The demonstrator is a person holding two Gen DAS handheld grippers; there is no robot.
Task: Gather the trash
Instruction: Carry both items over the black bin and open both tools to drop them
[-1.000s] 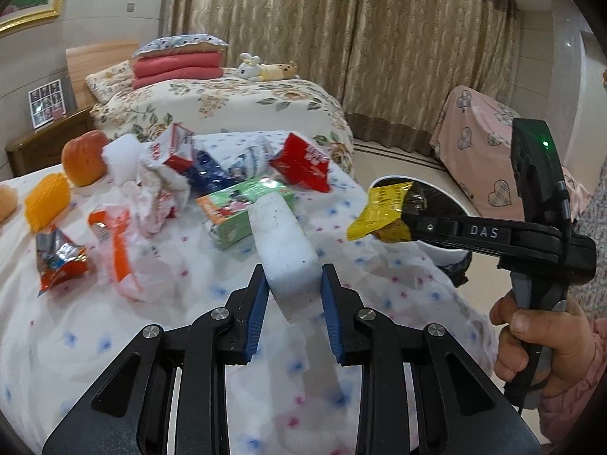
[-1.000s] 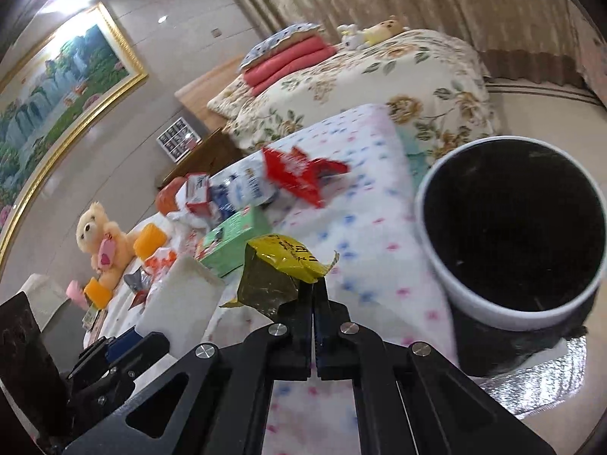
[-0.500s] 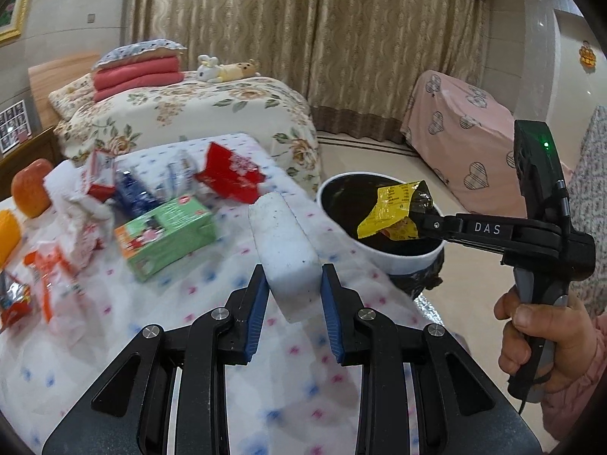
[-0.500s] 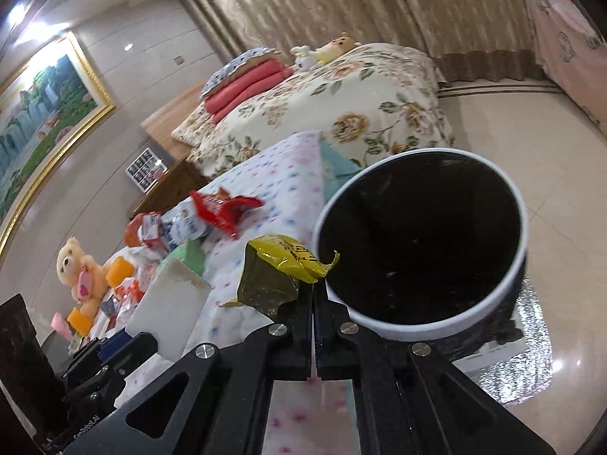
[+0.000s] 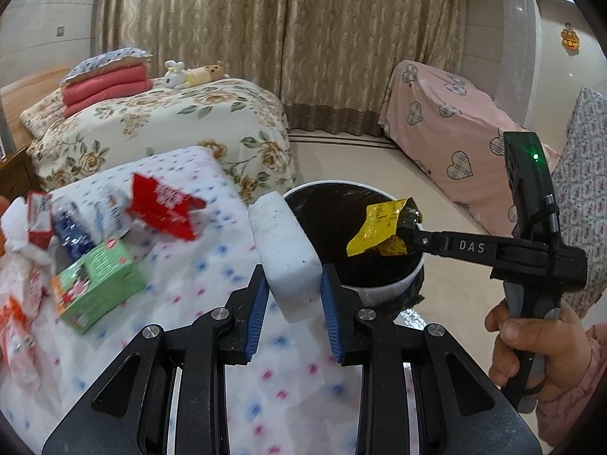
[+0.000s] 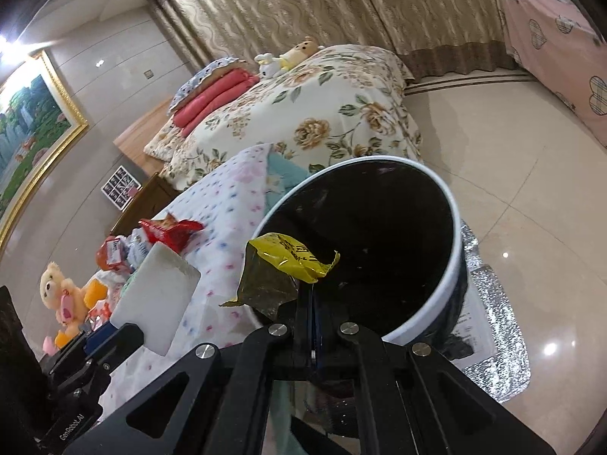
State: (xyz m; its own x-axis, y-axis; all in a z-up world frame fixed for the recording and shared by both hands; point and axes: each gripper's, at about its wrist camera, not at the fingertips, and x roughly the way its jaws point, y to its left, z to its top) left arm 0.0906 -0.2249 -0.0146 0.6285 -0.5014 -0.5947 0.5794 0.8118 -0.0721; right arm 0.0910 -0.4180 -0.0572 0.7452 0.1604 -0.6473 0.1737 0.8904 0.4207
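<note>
Over the white-rimmed black trash bin (image 5: pixel 383 284), the right claw (image 5: pixel 408 237) is clenched on a crumpled yellow wrapper (image 5: pixel 381 227), which hangs above the bin's dark opening. Just beside it, the left claw (image 5: pixel 294 299) grips a white foam block (image 5: pixel 284 250) between its blue pads (image 5: pixel 257 311), the block jutting toward the bin's near rim. On the dotted tabletop (image 5: pixel 212 273) to the left lie a green carton (image 5: pixel 96 284), a red packet (image 5: pixel 163 206) and more wrappers, blurred. A hand (image 5: pixel 531 345) in a pink sleeve holds the right claw's handle.
</note>
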